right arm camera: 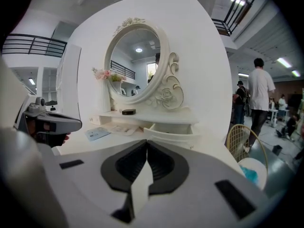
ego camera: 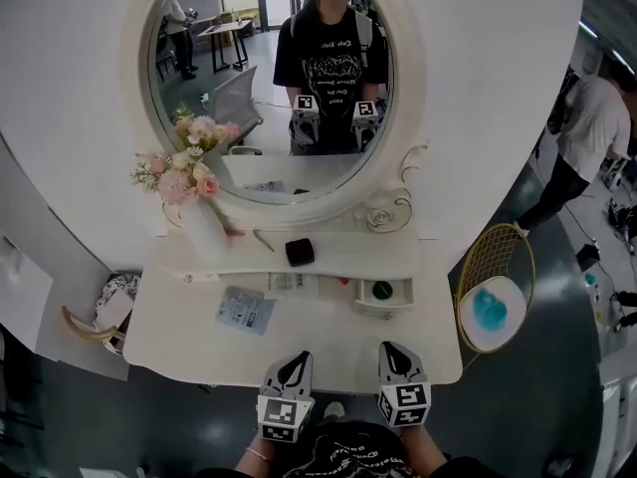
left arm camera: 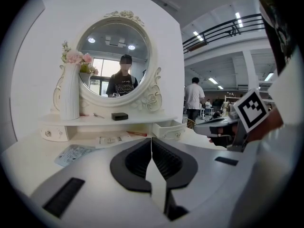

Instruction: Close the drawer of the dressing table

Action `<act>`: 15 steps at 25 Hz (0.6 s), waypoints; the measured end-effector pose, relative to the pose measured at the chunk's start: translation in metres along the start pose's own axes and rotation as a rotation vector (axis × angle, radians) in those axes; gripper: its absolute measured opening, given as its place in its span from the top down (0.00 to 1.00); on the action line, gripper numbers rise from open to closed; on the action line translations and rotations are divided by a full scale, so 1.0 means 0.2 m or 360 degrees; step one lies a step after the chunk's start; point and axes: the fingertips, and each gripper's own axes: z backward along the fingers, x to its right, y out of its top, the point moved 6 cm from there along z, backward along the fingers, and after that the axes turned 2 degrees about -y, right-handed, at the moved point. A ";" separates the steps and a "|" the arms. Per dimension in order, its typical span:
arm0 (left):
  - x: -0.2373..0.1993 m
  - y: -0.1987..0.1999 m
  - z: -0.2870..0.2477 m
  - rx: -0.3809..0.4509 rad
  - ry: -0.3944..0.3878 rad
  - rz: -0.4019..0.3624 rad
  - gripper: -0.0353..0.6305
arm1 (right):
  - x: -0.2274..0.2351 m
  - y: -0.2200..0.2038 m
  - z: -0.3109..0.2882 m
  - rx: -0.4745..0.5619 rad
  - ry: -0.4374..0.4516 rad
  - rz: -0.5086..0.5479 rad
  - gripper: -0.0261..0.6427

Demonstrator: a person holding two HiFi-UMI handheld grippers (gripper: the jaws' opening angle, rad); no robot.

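Drawer [ego camera: 384, 298] stands pulled out, far right on the white surface [ego camera: 328, 337], with a dark green round item [ego camera: 382, 290] inside. Left tool [ego camera: 297, 360] and right tool [ego camera: 392, 351] hover side by side over the near edge, well short of it. Both are pinched closed, with nothing between them.

- The mirror [ego camera: 269, 78] stands behind the shelf [ego camera: 229, 254].
- A vase of flowers [ego camera: 187, 174] is at the shelf's left and a small box [ego camera: 300, 252] near its middle.
- The drawer [ego camera: 384, 310] juts out below the shelf's right end, with a round thing [ego camera: 382, 290] in it.
- A packet [ego camera: 246, 310] lies on the surface [ego camera: 179, 342], left of the drawer.
- The left tool [ego camera: 298, 359] and right tool [ego camera: 392, 350] sit side by side at the surface's near edge.
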 end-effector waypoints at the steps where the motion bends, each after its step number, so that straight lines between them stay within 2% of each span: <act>1: 0.01 0.01 -0.02 0.0005 0.0004 0.0000 0.92 | 0.02 0.00 -0.01 -0.0004 0.0003 -0.0003 0.94; 6: 0.06 0.02 -0.10 0.0005 0.0010 0.0003 0.92 | 0.12 0.00 -0.06 -0.0029 0.0000 -0.0031 0.94; 15: 0.02 0.05 -0.18 0.0015 0.0019 0.0006 0.92 | 0.17 -0.05 -0.10 -0.0098 -0.0002 -0.0077 0.94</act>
